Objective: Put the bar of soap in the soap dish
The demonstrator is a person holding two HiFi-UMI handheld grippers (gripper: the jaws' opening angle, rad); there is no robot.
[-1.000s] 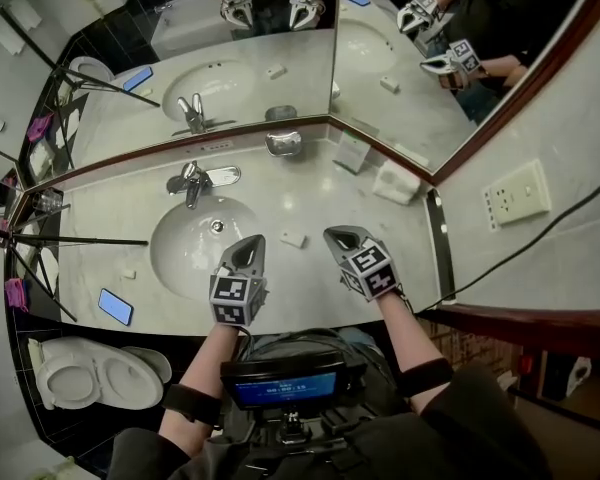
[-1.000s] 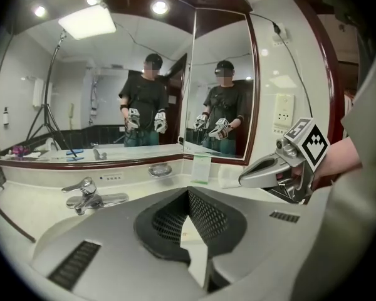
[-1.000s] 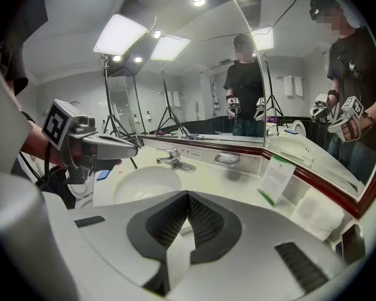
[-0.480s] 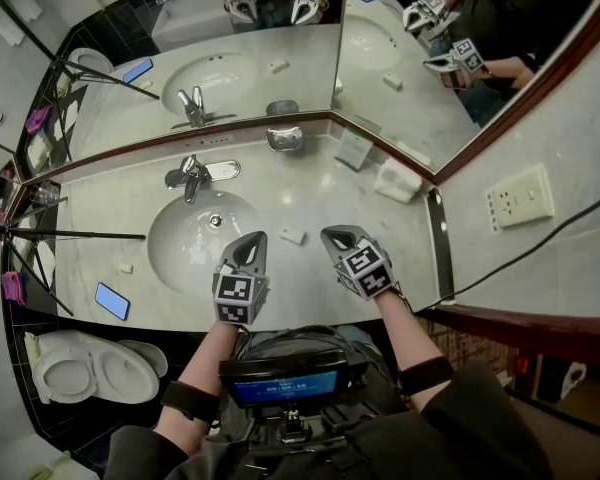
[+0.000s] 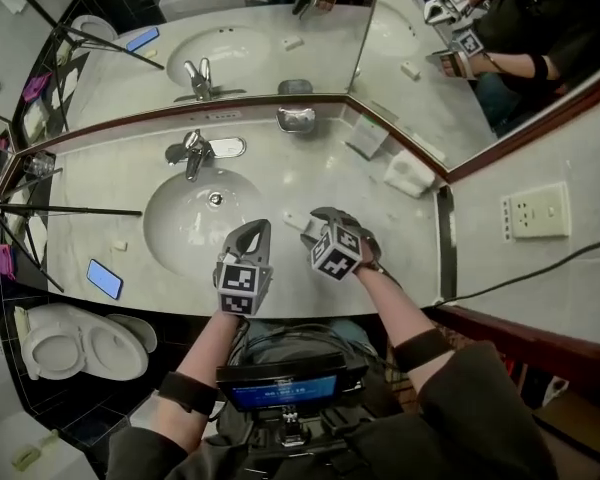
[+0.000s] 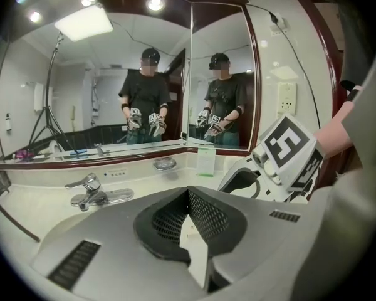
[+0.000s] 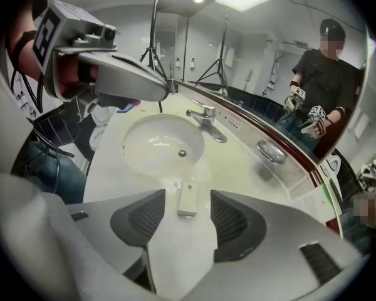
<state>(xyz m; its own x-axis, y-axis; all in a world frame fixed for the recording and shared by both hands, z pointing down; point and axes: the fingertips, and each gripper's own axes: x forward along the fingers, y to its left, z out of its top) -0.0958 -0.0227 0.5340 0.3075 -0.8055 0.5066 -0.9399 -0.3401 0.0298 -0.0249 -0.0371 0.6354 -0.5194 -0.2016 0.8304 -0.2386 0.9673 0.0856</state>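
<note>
**Bathroom vanity, soap not yet in dish**

Head view. Pale stone counter point(image 5: 310, 173) with an oval basin point(image 5: 180, 230) sunk in its left half. A chrome tap point(image 5: 192, 152) stands behind the basin. A mirror point(image 5: 270, 38) in two angled panels runs along the back edge. The metal soap dish point(image 5: 296, 120) stands at the back of the counter, just under the mirror's corner, with no soap in it. The bar of soap point(image 5: 294, 219) is small and white and lies flat on the counter just right of the basin rim, well apart from the dish. The left gripper point(image 5: 252, 230) hovers over the basin's near rim. The right gripper point(image 5: 316, 220) is tilted down, its tips just beside the soap. A phone point(image 5: 104, 279) lies at the counter's near left edge. A toilet point(image 5: 75, 346) is below it. A wall socket point(image 5: 538, 214) is on the right wall.

Left gripper view. Claw closed, the mesh pads meeting with nothing between them. The tap, the soap dish and a green-edged card point(image 6: 205, 161) show beyond it. The right gripper's marker cube is close on the right.

Right gripper view. Claw wide. Its jaws have just been opening, and the bar of soap lies lengthwise on the counter in the gap between them, touching neither pad. The basin lies ahead and the soap dish is far off to the right.
</note>
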